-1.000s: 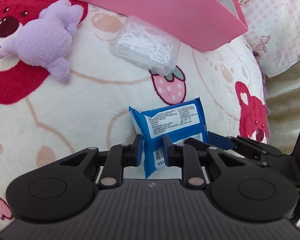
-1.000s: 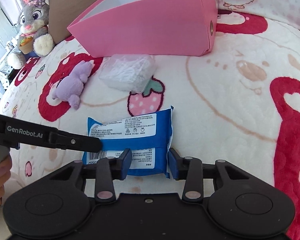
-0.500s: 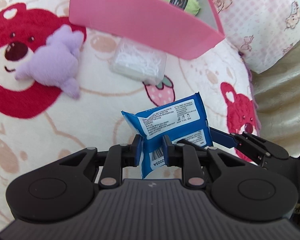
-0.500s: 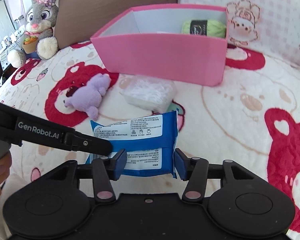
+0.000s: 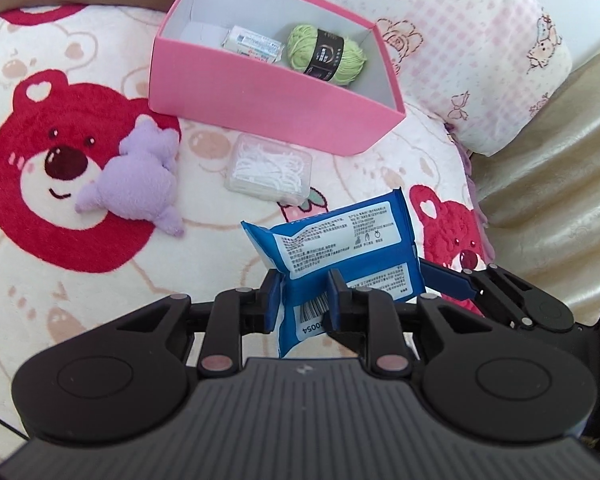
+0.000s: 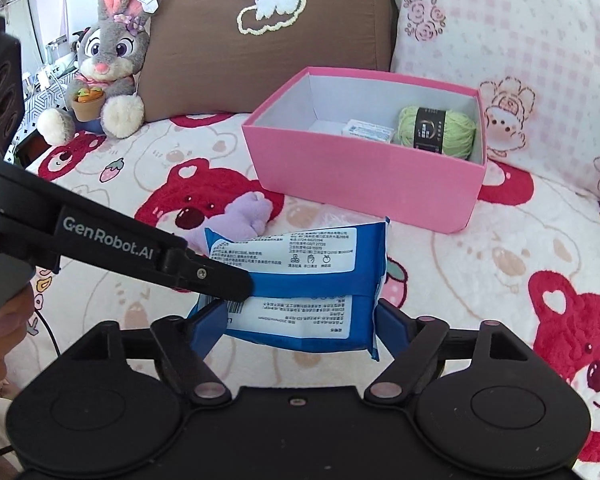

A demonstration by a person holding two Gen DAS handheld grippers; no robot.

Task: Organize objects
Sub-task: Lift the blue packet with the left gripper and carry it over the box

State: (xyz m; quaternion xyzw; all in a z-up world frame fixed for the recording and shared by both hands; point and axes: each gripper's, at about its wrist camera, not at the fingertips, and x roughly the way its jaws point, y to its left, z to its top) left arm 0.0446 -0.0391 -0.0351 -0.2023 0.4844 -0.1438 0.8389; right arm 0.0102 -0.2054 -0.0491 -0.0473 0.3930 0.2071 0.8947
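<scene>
Two tongs hold one blue wipes packet (image 5: 342, 254) above the bed blanket (image 5: 80, 280). Left wrist view: the left tongs (image 5: 303, 300) pinch its barcode end; beyond lie a clear box (image 5: 270, 168), purple plush (image 5: 140, 178) and pink box (image 5: 268, 100) with green yarn (image 5: 326, 53). Right wrist view: the right tongs (image 6: 300, 322) clamp the packet's (image 6: 300, 268) lower edge from both sides

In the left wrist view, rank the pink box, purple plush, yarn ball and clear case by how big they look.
1. Pink box
2. Purple plush
3. Clear case and yarn ball: too alike to rank, and the yarn lies farther away, partly hidden by the box wall.
</scene>
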